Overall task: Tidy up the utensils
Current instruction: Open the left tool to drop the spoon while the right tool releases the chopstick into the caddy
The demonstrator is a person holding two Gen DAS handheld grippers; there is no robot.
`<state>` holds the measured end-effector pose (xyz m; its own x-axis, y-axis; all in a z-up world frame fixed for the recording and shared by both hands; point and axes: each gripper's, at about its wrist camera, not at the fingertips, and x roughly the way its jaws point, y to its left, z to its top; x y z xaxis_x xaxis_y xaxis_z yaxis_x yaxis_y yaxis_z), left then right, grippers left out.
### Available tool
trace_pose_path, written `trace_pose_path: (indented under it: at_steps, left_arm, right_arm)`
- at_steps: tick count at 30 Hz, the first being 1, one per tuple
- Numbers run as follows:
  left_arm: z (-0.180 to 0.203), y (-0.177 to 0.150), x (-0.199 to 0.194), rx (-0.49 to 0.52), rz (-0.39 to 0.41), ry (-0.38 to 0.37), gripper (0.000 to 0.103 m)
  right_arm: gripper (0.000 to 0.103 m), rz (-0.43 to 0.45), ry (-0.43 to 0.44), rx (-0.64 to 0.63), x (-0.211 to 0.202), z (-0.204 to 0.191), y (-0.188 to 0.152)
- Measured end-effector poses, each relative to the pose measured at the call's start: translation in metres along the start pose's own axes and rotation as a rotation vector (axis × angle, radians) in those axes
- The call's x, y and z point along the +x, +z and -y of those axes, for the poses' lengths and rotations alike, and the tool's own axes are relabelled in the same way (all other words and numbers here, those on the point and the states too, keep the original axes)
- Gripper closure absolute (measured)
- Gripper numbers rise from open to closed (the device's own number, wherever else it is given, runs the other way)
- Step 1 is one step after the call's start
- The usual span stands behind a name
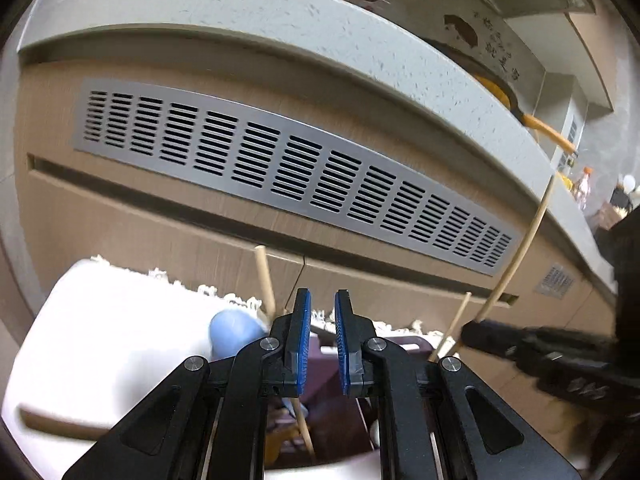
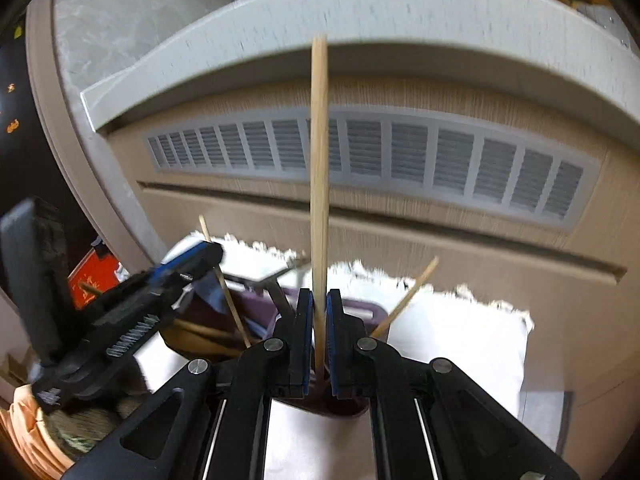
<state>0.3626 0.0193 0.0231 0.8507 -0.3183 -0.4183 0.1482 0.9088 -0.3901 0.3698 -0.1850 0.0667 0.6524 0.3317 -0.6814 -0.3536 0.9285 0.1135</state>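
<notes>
On the left, the left tool [image 1: 321, 342] hangs over a white cloth [image 1: 120, 320] spread on a low surface in front of the kitchen cabinet, its blue pads nearly together with nothing between them; I read it as clenched and empty, probably held ready beside the work. Just beyond its fingers sits a purple utensil holder [image 1: 320, 412], from which a wooden chopstick [image 1: 266, 280] leans up, with a pale blue rounded utensil head [image 1: 234, 332] beside it. Moving right, a second thin stick [image 1: 454, 326] leans out of the holder. Further right, the right tool [image 2: 319, 338] is clamped on a long wooden chopstick [image 2: 319, 168], which stands nearly upright along the fingers, its lower end over the holder's [image 2: 340, 404] opening. That upright hold looks chosen so the stick can slide straight in among the others. Behind it all runs a vent grille [image 1: 280, 168] under the grey tabletop [image 1: 280, 20] edge, where a yellow-handled pan [image 1: 540, 126] sits.
</notes>
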Motion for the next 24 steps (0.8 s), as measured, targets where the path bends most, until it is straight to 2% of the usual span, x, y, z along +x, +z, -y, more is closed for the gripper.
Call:
trace_pose_path:
  at_steps: [6, 9, 11, 13, 15, 17, 19, 24]
  left_arm:
    - [0.005, 0.012, -0.031, -0.037, 0.049, 0.011, 0.089]
    - [0.012, 0.012, -0.036, -0.012, 0.035, 0.038, 0.089]
    - [0.02, 0.008, -0.038, 0.008, 0.009, 0.048, 0.084]
    - [0.026, 0.0, -0.044, 0.033, -0.013, 0.052, 0.063]
    - [0.032, -0.011, -0.054, 0.057, -0.017, 0.054, 0.049]
    - [0.037, -0.024, -0.067, 0.077, -0.019, 0.06, 0.044]
    - [0.039, -0.035, -0.078, 0.082, -0.024, 0.06, 0.034]
    - [0.041, -0.069, -0.112, 0.093, -0.03, 0.089, 0.02]
  right_arm:
    - [0.096, -0.007, -0.028, -0.012, -0.004, -0.004, -0.01]
    - [0.096, -0.005, -0.046, -0.014, -0.007, -0.005, -0.011]
    - [0.095, -0.006, -0.054, -0.01, -0.01, -0.004, -0.011]
    - [0.084, -0.008, -0.06, -0.003, -0.015, -0.003, -0.014]
    - [0.061, -0.005, -0.07, 0.007, -0.022, -0.002, -0.02]
    - [0.05, 0.009, -0.09, 0.021, -0.03, -0.001, -0.029]
    - [0.049, 0.024, -0.098, 0.04, -0.041, 0.001, -0.041]
    - [0.038, 0.06, -0.101, 0.089, -0.07, -0.003, -0.087]
